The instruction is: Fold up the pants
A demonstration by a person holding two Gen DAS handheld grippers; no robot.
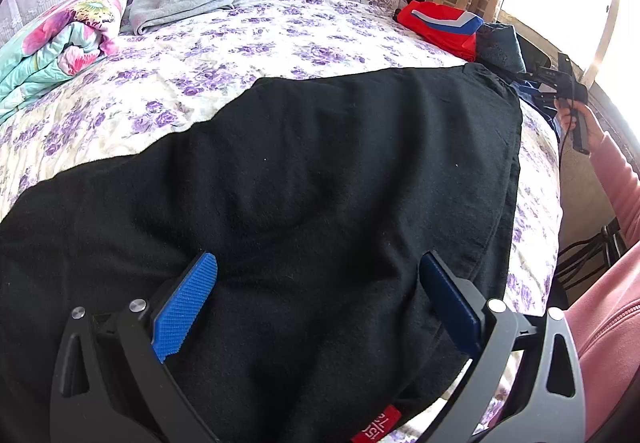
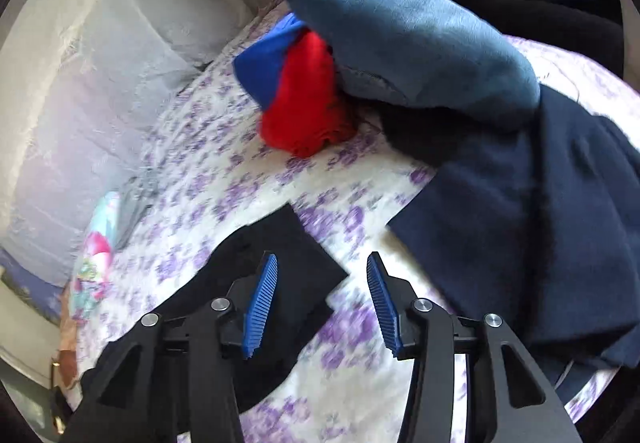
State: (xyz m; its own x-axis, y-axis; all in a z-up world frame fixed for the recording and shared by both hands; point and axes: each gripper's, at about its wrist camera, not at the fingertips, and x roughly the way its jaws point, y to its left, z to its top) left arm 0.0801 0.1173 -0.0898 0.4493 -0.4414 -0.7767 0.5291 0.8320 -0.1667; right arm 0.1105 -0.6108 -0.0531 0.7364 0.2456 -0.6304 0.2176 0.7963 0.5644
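Floral bedspread (image 1: 248, 55) is carrying the black pants (image 1: 304, 179), lying spread flat across the near half of the bed. Left claw (image 1: 318, 299) is hovering spread wide over the near end, right claw (image 2: 320, 303) spread by the far corner, neither pinching anything. For a clean fold, I'd be pinching both corners at one end together, lifting evenly, keeping edges aligned.

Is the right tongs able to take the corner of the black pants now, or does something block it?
Probably yes. The right tongs are open, and the black pants corner lies flat on the bedspread just ahead, with nothing over it. The navy cloth lies off to the side.
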